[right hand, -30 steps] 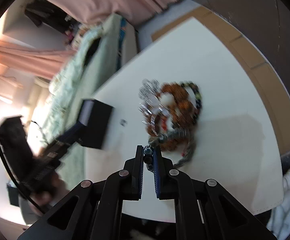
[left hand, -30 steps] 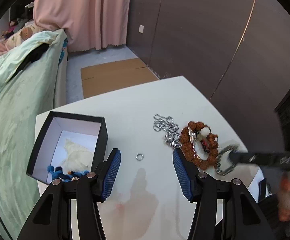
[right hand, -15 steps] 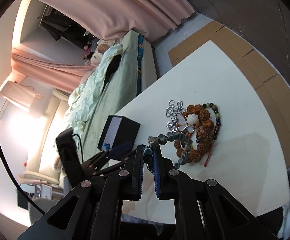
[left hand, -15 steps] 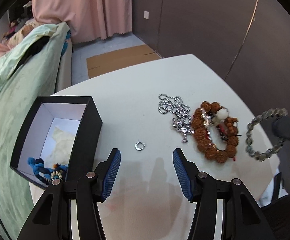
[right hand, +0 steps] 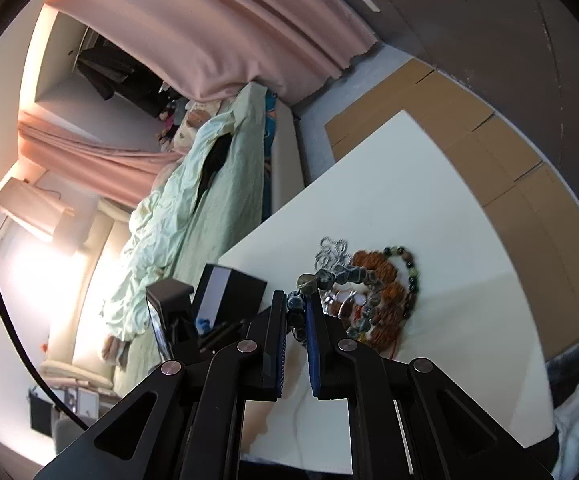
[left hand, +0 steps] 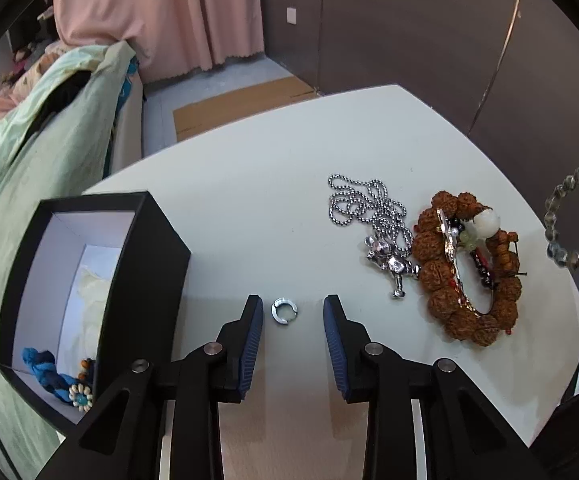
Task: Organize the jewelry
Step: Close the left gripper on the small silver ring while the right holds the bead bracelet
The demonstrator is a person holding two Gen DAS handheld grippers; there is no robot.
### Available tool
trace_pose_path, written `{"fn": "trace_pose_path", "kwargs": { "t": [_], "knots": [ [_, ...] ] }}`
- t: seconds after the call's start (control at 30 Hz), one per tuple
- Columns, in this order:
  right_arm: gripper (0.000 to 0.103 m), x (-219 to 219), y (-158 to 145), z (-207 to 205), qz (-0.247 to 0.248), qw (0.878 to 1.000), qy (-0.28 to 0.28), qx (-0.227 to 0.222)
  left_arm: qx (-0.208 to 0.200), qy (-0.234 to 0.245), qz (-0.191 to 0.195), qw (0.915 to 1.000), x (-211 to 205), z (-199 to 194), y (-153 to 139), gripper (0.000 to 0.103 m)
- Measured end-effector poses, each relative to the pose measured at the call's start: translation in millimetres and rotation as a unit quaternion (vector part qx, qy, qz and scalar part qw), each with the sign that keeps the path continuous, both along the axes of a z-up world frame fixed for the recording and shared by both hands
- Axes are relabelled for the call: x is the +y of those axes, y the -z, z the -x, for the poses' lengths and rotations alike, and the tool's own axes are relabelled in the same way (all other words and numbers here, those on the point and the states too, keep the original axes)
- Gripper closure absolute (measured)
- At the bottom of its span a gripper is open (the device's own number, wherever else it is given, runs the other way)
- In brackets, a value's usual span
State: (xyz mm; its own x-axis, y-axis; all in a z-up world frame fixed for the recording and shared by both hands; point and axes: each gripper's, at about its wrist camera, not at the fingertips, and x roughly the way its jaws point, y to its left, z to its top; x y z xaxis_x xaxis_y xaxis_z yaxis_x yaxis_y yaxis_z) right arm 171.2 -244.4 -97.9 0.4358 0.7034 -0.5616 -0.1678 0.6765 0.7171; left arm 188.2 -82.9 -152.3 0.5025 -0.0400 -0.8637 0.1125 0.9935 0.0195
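At the lower centre of the left wrist view, my left gripper (left hand: pixel 291 320) was closing around the small silver ring (left hand: pixel 284 311) on the white bench (left hand: pixel 249 220), pads not yet touching it. My right gripper (right hand: pixel 297 312) stayed out of contact with the bench, clenched on the grey bead bracelet (right hand: pixel 349 280), beside the black box (left hand: pixel 145 264).

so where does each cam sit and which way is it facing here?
Left wrist: on the left gripper, looking steeply down at the white table; its jaws are closing around the small silver ring, black box beside.
Right wrist: on the right gripper, shut on the grey bead bracelet, angled across the table toward the bed.
Shared: box, brown bead bracelet, silver chain, grey bracelet.
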Motion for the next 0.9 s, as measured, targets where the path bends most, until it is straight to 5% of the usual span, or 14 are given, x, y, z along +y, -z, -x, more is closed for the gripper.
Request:
{"fn": "trace_pose_path", "kwargs": {
  "t": [0.1, 0.2, 0.4, 0.9],
  "knots": [
    [0.092, 0, 0, -2, -0.001, 1.000, 0.002, 0.001, -0.002, 0.003, 0.000, 1.0000, -1, 0, 0, 0.072],
    [0.092, 2, -1, -1, 0.001, 1.000, 0.004, -0.001, 0.001, 0.007, 0.004, 1.0000, -3, 0, -1, 0.089],
    [0.092, 2, -2, 0, 0.000, 1.000, 0.013, -0.004, 0.005, 0.006, 0.023, 0.9997, -2, 8, -8, 0.090],
    [0.092, 50, -17, 9, -0.019, 0.998, -0.026, -0.046, -0.074, -0.025, 0.089, 0.9930, 41, 41, -81, 0.090]
  ]
}}
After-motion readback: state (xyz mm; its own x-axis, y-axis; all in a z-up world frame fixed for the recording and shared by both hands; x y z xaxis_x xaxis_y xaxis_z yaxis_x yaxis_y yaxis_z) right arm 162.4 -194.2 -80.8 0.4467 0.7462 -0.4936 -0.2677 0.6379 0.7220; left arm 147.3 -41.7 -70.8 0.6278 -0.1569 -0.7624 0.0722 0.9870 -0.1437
